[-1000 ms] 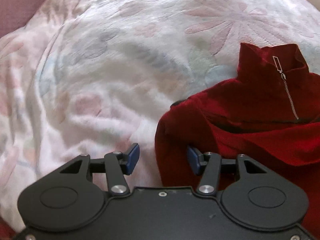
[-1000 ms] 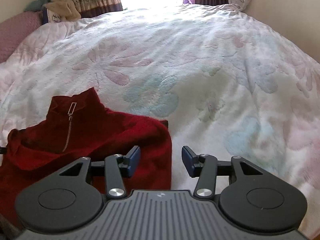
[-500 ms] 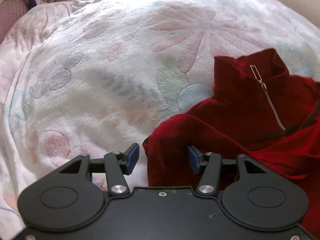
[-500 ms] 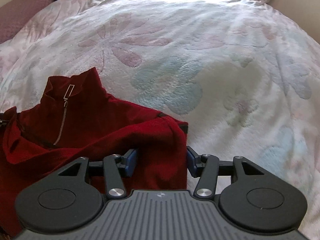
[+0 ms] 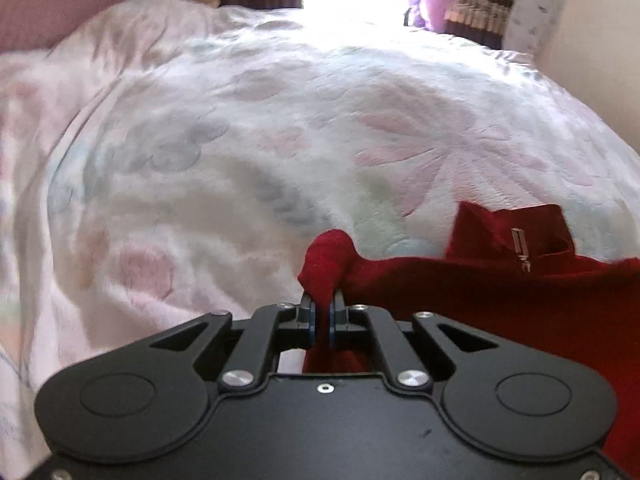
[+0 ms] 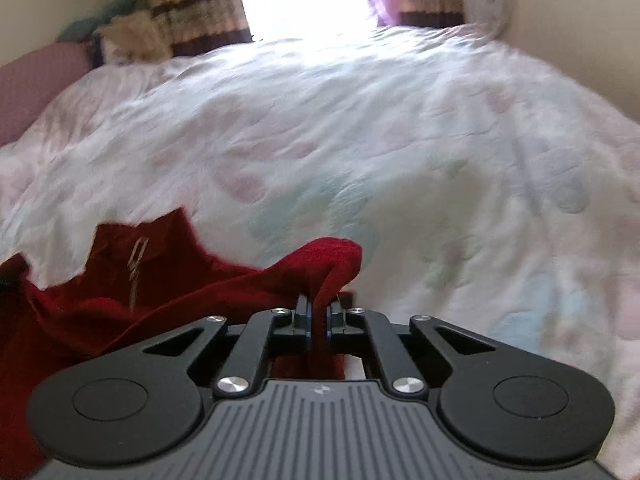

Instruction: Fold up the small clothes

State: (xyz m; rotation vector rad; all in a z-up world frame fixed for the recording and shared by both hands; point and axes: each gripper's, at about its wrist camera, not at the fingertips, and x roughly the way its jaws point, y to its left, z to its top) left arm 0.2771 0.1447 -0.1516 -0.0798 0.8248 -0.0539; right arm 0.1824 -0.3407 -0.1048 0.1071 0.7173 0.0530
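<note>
Left tongs and right tongs each pinched tight on a bunched corner of the dark red fleece zip-collar top, raised over the pale floral quilted bed; no legible writing

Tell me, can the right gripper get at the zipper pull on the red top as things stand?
Probably not right now. The right gripper is shut on a bunched corner of the red top, so its fingers are occupied. The zipper pull lies exposed on the collar to its left, unobstructed, but it would have to let go first.
</note>
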